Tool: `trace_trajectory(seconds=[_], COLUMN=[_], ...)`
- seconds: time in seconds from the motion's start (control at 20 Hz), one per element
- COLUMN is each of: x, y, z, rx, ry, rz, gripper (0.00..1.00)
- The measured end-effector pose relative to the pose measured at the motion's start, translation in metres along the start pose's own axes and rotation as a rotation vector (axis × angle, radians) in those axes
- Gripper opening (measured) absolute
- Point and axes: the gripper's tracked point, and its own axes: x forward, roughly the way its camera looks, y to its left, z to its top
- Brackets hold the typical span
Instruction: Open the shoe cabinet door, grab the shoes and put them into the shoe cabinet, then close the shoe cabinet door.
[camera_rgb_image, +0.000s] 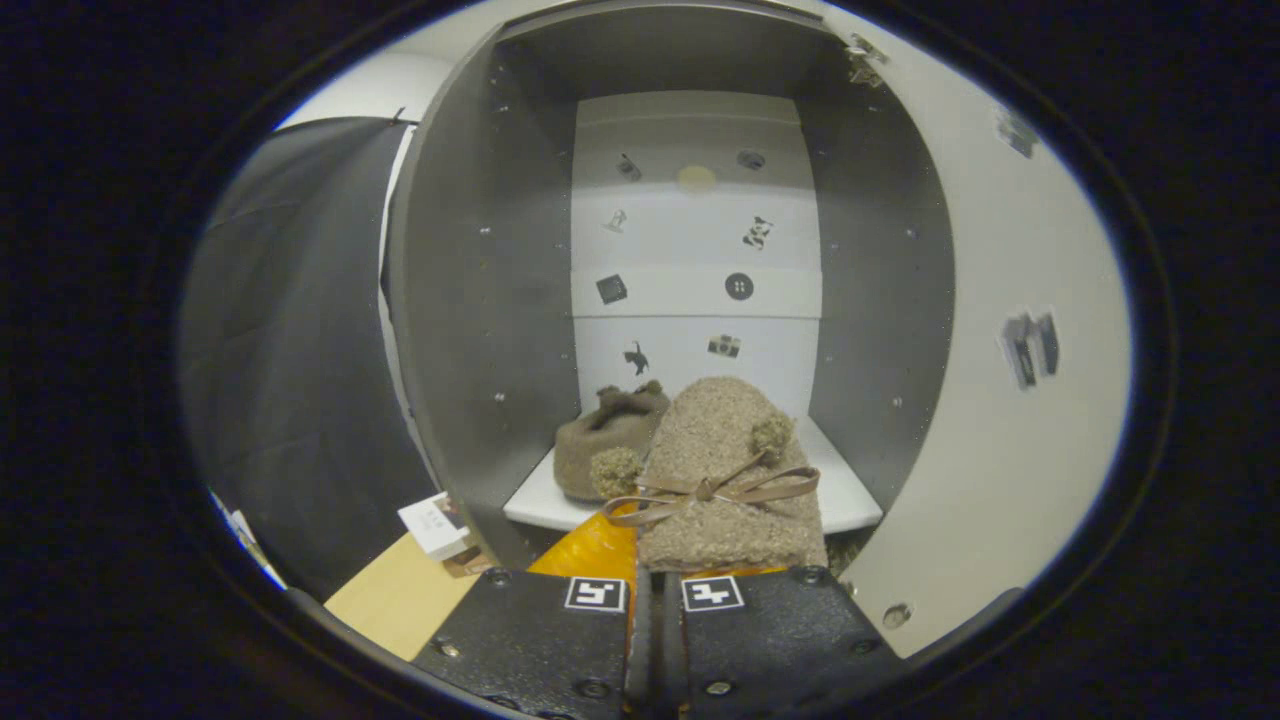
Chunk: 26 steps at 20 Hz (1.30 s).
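My gripper (655, 590) is shut on a fuzzy tan shoe (725, 470) with a brown bow and pompoms. The shoe sticks out just ahead of the fingers, toe toward the open shoe cabinet (480, 300). A second matching shoe (600, 445) lies on the cabinet's white shelf (850, 500), at its left side, just beyond the held one. The cabinet door (1000, 400) stands swung open to the right of the fingers. The held shoe hovers at the shelf's front edge.
The cabinet's back wall (695, 250) carries small stickers. A black cloth wall (290, 350) hangs left of the cabinet. A small white box (437, 523) sits on a light wooden surface (400, 600) at the cabinet's lower left. Something orange (590, 550) lies beneath the held shoe.
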Motion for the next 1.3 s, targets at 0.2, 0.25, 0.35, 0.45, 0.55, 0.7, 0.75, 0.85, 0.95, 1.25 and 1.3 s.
trace_trajectory(seconds=[0.2,0.25,0.35,0.45,0.55,0.7,0.75,0.85,0.95,1.25,1.3], x=[0.058,0.072,0.097,0.122,0.142,0.161,0.165,0.172,0.179,0.192,0.190], y=[-0.012,-0.016,-0.023,-0.029,-0.034,-0.039,-0.040,-0.043,-0.045,-0.049,-0.049], z=[0.026,0.027,0.027,0.025,0.023,0.016,0.015,0.011,0.006,-0.010,-0.011], rx=[0.000,0.010,0.044,0.050,0.034,0.036,0.044,0.048,0.064,0.116,0.105], ry=[-0.011,0.002,0.020,0.036,0.049,0.080,0.088,0.118,0.163,0.310,0.323], rz=[-0.019,-0.025,-0.028,-0.036,-0.043,-0.045,-0.048,-0.057,-0.065,-0.080,-0.081], gripper=[0.08,0.08,0.08,0.08,0.08,0.08,0.08,0.08,0.08,0.10,0.11])
